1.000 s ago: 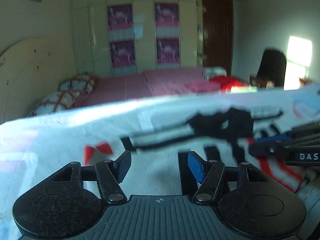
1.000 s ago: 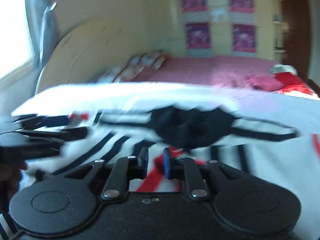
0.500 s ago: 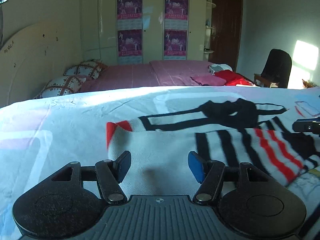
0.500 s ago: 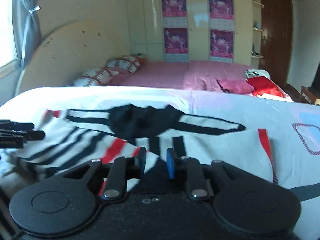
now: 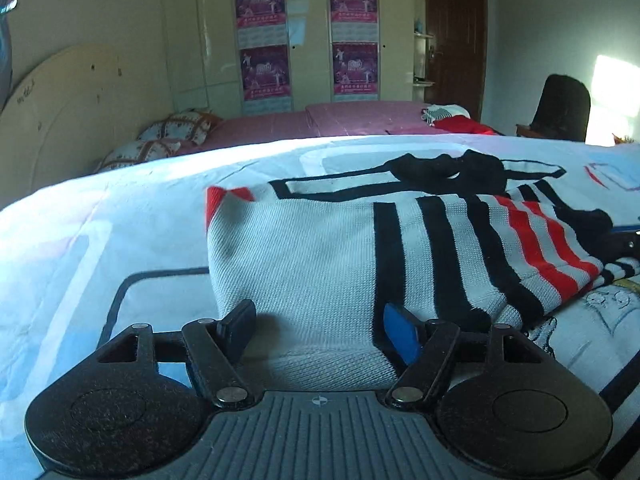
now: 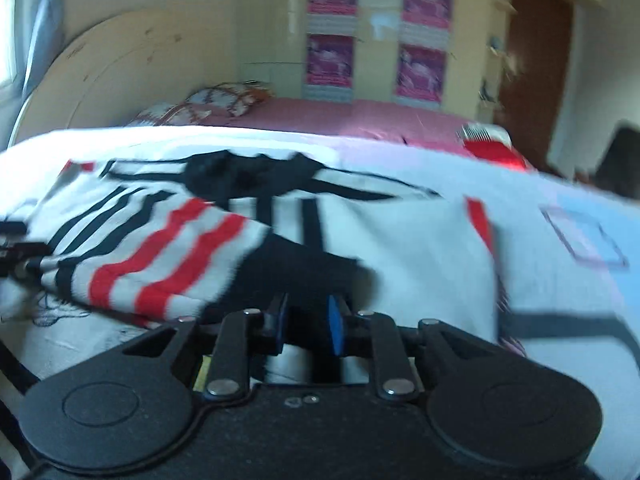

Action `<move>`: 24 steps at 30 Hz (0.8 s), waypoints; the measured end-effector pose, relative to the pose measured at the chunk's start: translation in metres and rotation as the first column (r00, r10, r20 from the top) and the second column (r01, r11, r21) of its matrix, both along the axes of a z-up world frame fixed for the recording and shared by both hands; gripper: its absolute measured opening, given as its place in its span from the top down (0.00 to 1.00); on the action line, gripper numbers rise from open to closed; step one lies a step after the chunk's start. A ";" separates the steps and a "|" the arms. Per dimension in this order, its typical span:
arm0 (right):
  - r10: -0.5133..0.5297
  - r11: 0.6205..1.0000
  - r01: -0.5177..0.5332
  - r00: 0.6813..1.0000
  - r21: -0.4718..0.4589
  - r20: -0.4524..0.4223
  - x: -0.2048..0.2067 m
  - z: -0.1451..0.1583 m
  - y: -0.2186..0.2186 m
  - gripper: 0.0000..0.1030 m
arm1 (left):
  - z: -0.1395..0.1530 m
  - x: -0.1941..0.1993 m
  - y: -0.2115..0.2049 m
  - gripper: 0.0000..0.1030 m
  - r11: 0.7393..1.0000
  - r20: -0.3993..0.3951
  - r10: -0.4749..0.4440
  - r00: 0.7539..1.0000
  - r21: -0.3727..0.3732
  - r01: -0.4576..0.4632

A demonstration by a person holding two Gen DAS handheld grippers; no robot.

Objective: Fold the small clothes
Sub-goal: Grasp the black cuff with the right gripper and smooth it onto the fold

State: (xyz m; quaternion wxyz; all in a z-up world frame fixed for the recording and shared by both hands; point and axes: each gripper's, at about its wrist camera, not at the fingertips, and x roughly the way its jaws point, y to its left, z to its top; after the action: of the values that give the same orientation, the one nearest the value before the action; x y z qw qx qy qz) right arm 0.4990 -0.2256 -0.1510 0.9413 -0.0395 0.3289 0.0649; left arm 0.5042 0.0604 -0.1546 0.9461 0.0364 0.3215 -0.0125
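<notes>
A striped sweater (image 5: pixel 360 248) lies folded across the middle of the bed (image 5: pixel 80 240). The left tongs (image 5: pixel 320 330) point down at its near edge, opening, knit between the pads untouched. The right tongs (image 6: pixel 306 322) are closing, narrow, over black cloth; grip unclear. Bare sheet lies left; pillows (image 5: pixel 168 138) upper left

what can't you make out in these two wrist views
- Left wrist view: the near hem of the striped sweater is hidden behind the left gripper, whose jaws are opening.
- Right wrist view: motion blur; whether the closing right gripper pinches cloth can't be told.
- The black garment is bunched; its type is unclear.
</notes>
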 end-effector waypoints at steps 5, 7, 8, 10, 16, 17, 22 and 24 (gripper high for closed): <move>-0.001 0.998 0.003 1.000 0.058 -0.025 0.005 0.002 -0.003 0.80 | -0.002 0.001 -0.004 0.31 1.000 0.004 0.006 1.000 0.029 -0.006; 0.006 0.998 -0.005 1.000 0.057 -0.009 0.003 -0.005 -0.005 0.80 | -0.002 0.002 -0.006 0.30 0.999 0.001 0.008 1.000 0.039 -0.008; 0.009 0.999 -0.008 1.000 0.044 -0.010 0.003 -0.004 -0.004 0.80 | -0.001 0.002 -0.007 0.30 0.999 0.001 0.010 1.000 0.046 -0.010; -0.003 0.998 0.004 1.000 0.055 -0.027 0.003 0.002 -0.004 0.80 | 0.001 0.002 -0.009 0.30 0.998 -0.006 0.016 1.000 0.055 -0.016; -0.077 0.984 0.083 0.996 0.155 -0.048 -0.003 0.001 -0.020 0.69 | 0.001 -0.004 -0.012 0.30 0.997 -0.001 0.050 0.999 0.055 -0.050; -0.063 0.980 0.074 0.996 0.185 -0.060 -0.002 0.000 -0.021 0.69 | 0.001 -0.004 -0.013 0.30 0.997 -0.001 0.059 0.998 0.057 -0.058; 0.014 0.979 0.000 0.998 0.204 -0.065 0.005 0.000 -0.015 0.91 | 0.001 -0.004 -0.015 0.30 0.995 -0.007 0.079 0.997 0.063 -0.079; 0.015 0.974 -0.001 0.998 0.227 -0.060 0.003 0.005 -0.019 0.91 | 0.002 -0.004 -0.016 0.30 0.995 -0.011 0.080 0.997 0.068 -0.079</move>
State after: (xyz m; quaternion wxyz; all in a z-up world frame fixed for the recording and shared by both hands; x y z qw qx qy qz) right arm 0.5019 -0.2447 -0.1461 0.9288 0.0688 0.3481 0.1071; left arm 0.5003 0.0448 -0.1530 0.9419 0.0555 0.3293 0.0359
